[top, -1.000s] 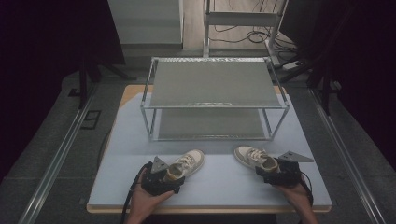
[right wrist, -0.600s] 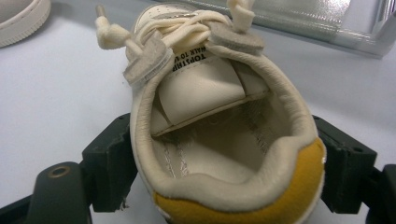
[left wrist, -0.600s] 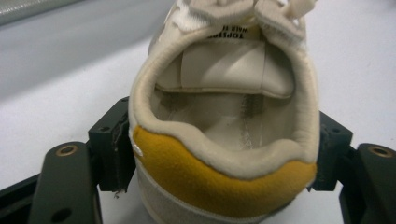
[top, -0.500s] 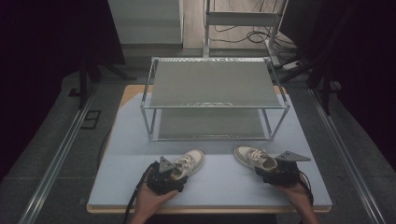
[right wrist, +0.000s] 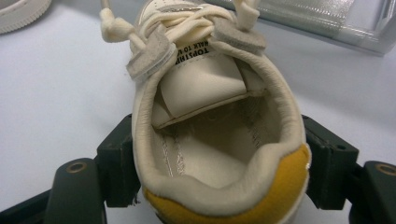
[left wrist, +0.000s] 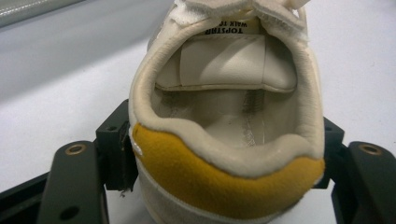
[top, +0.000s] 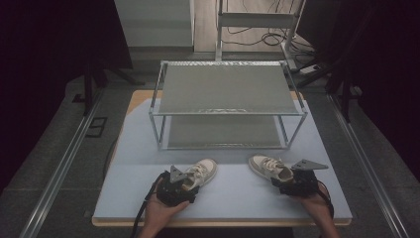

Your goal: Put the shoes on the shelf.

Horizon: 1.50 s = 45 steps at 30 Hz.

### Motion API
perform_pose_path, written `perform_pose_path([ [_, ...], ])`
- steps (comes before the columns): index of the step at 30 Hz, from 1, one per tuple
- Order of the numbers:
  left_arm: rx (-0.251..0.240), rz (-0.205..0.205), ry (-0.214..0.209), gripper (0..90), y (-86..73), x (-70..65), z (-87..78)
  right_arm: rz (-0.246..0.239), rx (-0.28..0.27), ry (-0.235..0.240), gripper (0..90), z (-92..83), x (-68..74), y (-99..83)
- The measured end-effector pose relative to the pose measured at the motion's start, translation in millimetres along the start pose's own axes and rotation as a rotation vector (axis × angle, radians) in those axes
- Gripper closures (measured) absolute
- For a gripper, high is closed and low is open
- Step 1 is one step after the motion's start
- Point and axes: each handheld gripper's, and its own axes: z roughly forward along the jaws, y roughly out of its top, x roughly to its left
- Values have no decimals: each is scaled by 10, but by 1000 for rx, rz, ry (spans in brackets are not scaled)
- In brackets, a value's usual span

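Two cream sneakers with yellow heel tabs lie on the pale mat near the front edge, toes pointing away and inward. My left gripper [top: 186, 184] is shut on the heel of the left sneaker [top: 202, 170]. In the left gripper view, the black jaws press both sides of that sneaker [left wrist: 224, 186], and my left gripper [left wrist: 223, 156] spans its collar. The right gripper [top: 284, 179] is shut on the heel of the right sneaker [top: 267, 166]. The right gripper view has this sneaker [right wrist: 210, 93] wedged between the jaws of my right gripper [right wrist: 217, 158]. Both soles rest on the mat.
A two-shelf metal rack [top: 228, 113] stands behind the shoes, mid-table, with both shelves bare. The mat [top: 233, 198] has a strip of free room between the shoes. In the right gripper view, the rack's lower rail [right wrist: 327, 23] lies just past the toe.
The left gripper has edged slightly forward onto its sneaker's heel. Both sneakers and the right gripper stay where they were.
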Motion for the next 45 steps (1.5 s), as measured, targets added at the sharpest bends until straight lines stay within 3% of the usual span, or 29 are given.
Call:
perform_pose_path([
  [15,-25,6,-33,303,115,-60,-77,-21,-20,-19,284,-105,102,65],
  [18,-15,6,-33,301,101,-62,-61,0,-13,-7,277,-94,89,45],
  [20,10,16,-34,297,62,-74,-7,7,8,14,266,-63,57,6],
  [24,10,16,-35,292,43,-74,13,19,13,32,253,-44,30,-24],
  [27,34,23,-33,277,62,-78,25,1,53,10,185,-18,45,7],
  [30,40,23,-25,252,68,-83,50,-5,84,0,177,25,47,9],
  [33,48,28,-12,257,86,-100,92,-17,95,15,249,42,60,7],
  [37,59,43,1,268,99,-118,96,-29,100,23,267,35,59,18],
  [45,33,30,-36,301,125,-87,29,-15,56,5,293,-29,79,59],
])
